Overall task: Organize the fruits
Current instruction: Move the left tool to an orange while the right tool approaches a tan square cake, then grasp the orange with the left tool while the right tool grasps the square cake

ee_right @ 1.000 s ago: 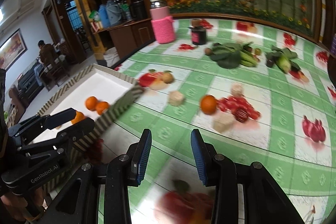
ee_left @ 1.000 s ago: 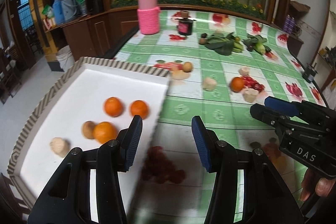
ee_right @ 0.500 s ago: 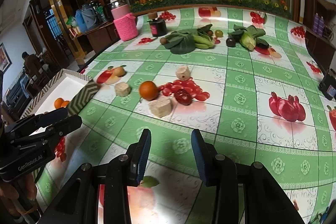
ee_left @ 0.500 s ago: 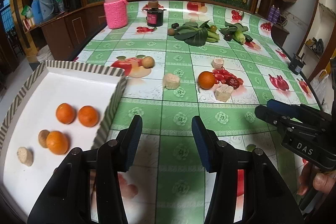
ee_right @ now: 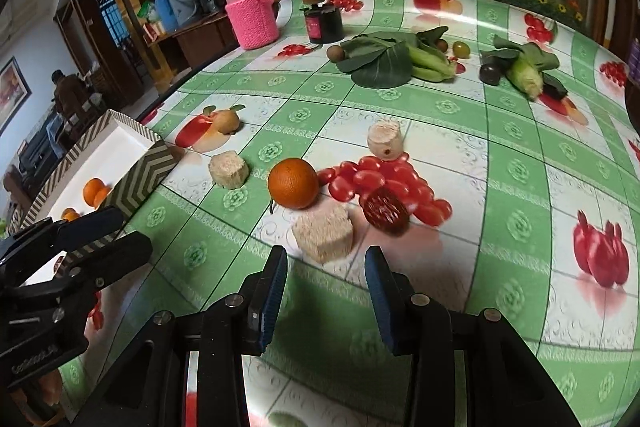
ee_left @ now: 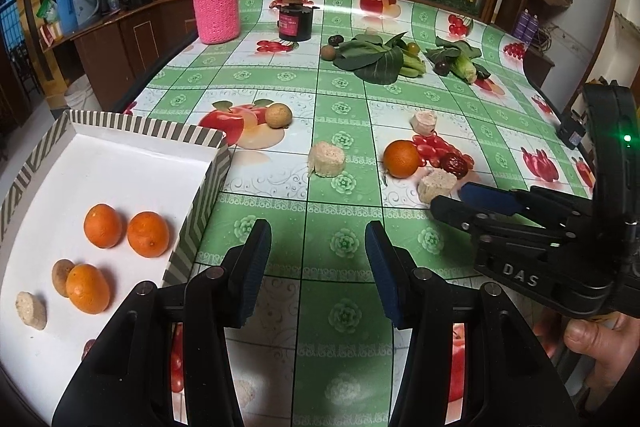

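A white tray with a striped rim (ee_left: 208, 183) sits at the left and holds three oranges (ee_left: 147, 234), a small brown fruit and a beige chunk. On the fruit-print cloth lie an orange (ee_left: 401, 159) (ee_right: 293, 183), a dark red date (ee_right: 386, 210), three beige chunks (ee_right: 323, 233) and a tan round fruit (ee_left: 279, 115). My left gripper (ee_left: 318, 263) is open and empty, beside the tray's right wall. My right gripper (ee_right: 326, 287) is open and empty, just short of the nearest beige chunk.
A pink knit-covered flask (ee_left: 216, 1) and a dark jar (ee_left: 295, 21) stand at the far side. Leafy greens (ee_right: 380, 61), corn (ee_right: 524, 77), a kiwi and small dark fruits lie behind. The table edge runs along the left, with cabinets beyond.
Both grippers swung right and forward from the tray toward the loose fruit. The right gripper now sits close to the beige chunk and orange. Both stayed open.
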Tool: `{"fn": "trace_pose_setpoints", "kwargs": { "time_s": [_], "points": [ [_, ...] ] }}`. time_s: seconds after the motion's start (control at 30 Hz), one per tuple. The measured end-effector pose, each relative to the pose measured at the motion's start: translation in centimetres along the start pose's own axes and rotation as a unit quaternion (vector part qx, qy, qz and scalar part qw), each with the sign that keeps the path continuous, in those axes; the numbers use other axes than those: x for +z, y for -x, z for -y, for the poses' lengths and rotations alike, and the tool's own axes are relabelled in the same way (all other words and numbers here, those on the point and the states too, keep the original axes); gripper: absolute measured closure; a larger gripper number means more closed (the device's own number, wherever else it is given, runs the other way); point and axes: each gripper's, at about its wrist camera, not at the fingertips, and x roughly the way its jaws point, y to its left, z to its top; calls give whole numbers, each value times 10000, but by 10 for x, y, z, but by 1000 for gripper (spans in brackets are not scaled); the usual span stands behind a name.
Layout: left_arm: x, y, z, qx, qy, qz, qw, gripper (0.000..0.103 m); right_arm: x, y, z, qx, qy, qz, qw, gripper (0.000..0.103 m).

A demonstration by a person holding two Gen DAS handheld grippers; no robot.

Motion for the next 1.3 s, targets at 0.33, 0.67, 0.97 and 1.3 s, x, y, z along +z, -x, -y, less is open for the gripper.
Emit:
{"fn": "trace_pose_setpoints", "kwargs": {
  "time_s": [0.33, 0.67, 0.97, 1.3],
  "points": [
    [10, -9, 6, -43, -19, -54, 10000, 54, 4, -6, 0, 93, 103, 78, 9999, 71],
    [28, -29, 38, -450, -272, -173, 9985, 54, -15, 34, 23, 64, -226, 356, 9991, 71],
    [44, -60, 62, -521, -659, -375, 9958, 55, -21, 43, 42, 215, -463, 502, 9974, 71],
    [47, -81, 64, -624, -726, -454, 9944, 73, -23, 38, 47, 357, -555, 428, 9969, 71]
  ]
}}
